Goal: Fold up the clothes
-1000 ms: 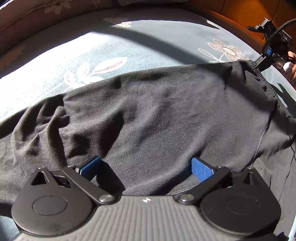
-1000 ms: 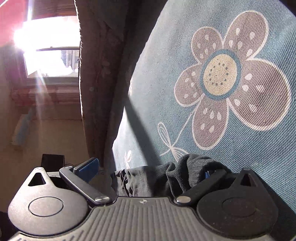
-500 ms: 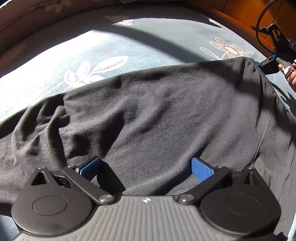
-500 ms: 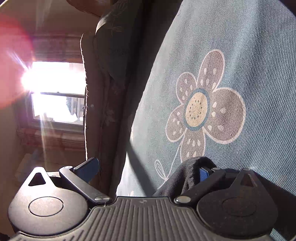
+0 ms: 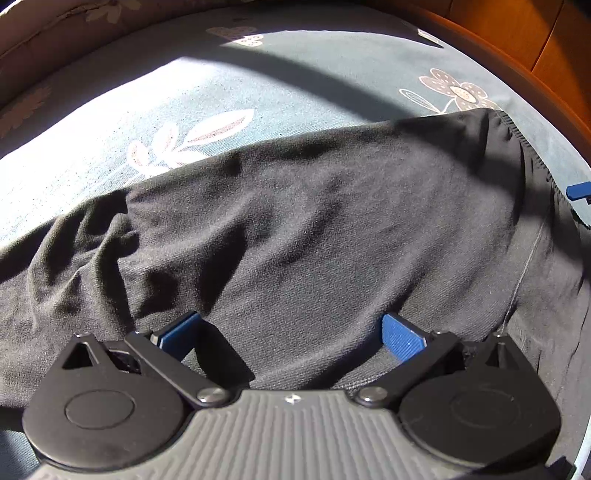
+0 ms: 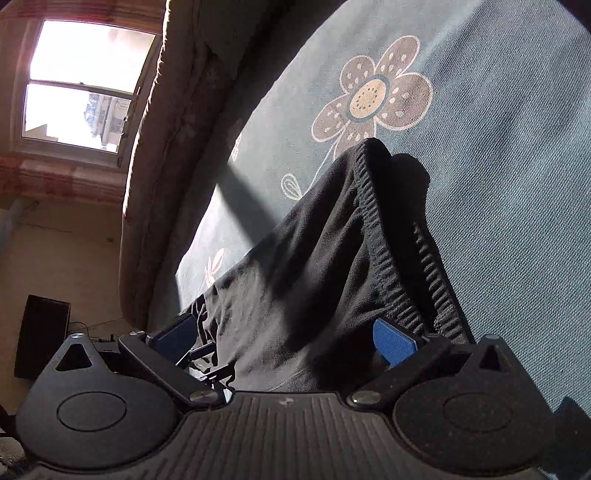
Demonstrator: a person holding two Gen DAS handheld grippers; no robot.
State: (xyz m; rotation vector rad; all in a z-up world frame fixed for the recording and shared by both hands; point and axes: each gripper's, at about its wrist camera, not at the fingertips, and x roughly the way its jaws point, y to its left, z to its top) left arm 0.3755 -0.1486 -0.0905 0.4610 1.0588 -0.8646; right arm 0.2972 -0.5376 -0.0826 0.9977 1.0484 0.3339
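Both fingers spread, empty over black garment [image 5: 314, 236]; window [image 6: 81, 85] only in right view

Blue-grey floral bedspread [image 5: 229, 96] across the frame; brown flower print [image 6: 373, 98] at one o'clock. Bright window [image 6: 79, 86] at ten o'clock, black box [image 6: 42, 336] on floor at eight o'clock. Orange wooden panel [image 5: 517, 33] at one o'clock.

The right gripper [image 6: 284, 334] sits at the bottom of the frame, its blue-padded fingers spread wide; black clothing [image 6: 332, 251] runs up the centre between them, ribbed hem [image 6: 373, 221] along its right edge; it lies on a blue-grey flowered cover [image 6: 498, 147]; a bright window [image 6: 79, 85] fills the upper left.
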